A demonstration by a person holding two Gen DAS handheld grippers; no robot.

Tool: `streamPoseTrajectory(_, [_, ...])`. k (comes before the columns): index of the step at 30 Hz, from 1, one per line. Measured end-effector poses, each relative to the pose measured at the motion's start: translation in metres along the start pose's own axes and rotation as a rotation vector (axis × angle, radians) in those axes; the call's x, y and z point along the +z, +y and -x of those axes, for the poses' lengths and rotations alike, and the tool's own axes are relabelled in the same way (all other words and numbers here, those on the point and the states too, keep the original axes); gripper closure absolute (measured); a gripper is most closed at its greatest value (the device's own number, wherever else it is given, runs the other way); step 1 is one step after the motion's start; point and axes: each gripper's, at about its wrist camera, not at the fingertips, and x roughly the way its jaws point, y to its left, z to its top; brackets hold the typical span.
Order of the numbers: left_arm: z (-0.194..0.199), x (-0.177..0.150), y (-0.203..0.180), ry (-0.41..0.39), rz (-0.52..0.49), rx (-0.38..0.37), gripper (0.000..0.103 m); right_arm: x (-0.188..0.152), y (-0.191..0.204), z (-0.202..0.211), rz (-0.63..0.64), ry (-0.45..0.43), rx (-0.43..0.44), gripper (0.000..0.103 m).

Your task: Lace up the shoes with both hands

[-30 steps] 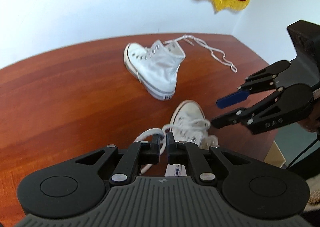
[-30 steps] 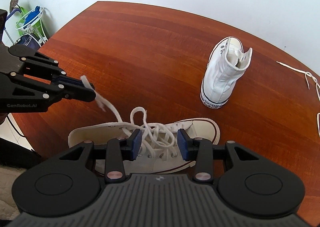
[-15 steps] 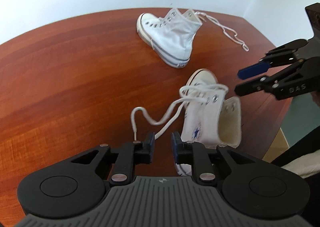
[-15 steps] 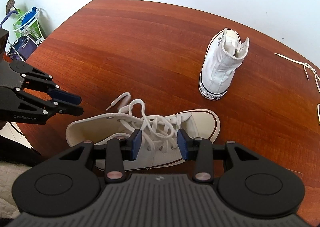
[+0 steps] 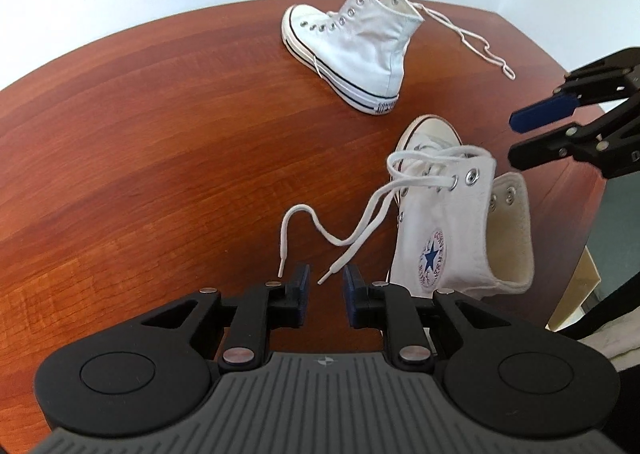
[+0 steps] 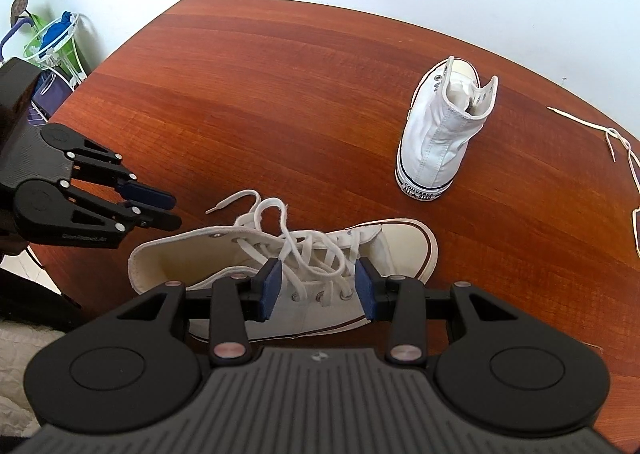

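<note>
Your left gripper (image 5: 325, 290) stands slightly apart with nothing pinched: both aglet ends of the white shoelace (image 5: 362, 224) lie on the table just ahead of its blue pads (image 5: 352, 288), one tip pointing into the gap, the other just outside the left finger. Your right gripper (image 6: 318, 288) is spread wide and hangs over the laced part of the near high-top sneaker (image 6: 280, 274), its pads on either side of the crossed laces but pressing on nothing.

That near sneaker, cream-white with a star patch on the ankle, sits at the table's front edge; in the left wrist view it appears upright, collar towards you. Its lace is threaded through the eyelets, loosely tangled on top, and both free ends trail off onto the red-brown wooden table (image 5: 160, 134).

You have a second white high-top sneaker (image 5: 352, 50) well apart, farther back on the table, its eyelets bare. Beside it a loose shoelace (image 5: 476, 44) lies strung out on the wood towards the table's far edge.
</note>
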Motion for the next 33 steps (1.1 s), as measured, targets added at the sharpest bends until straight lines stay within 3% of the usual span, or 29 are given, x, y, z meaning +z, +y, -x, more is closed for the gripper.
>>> streamPoseTrajectory(9, [-0.014, 0.004, -0.001, 0.019, -0.013, -0.014, 0.082, 0.003, -0.002, -0.001, 0.001, 0.002, -0.013, 0.062])
streamPoseTrajectory(16, [-0.016, 0.014, -0.008, 0.012, -0.126, -0.003, 0.080, 0.007, -0.004, -0.003, 0.003, 0.008, -0.011, 0.062])
streamPoseTrajectory(18, [-0.019, 0.017, -0.010, 0.014, -0.144, -0.007, 0.076, 0.007, -0.005, -0.004, 0.000, 0.010, -0.010, 0.062])
streamPoseTrajectory(33, [-0.043, 0.035, -0.015, 0.064, -0.247, -0.058, 0.076, 0.007, -0.007, -0.007, -0.021, 0.033, 0.008, 0.061])
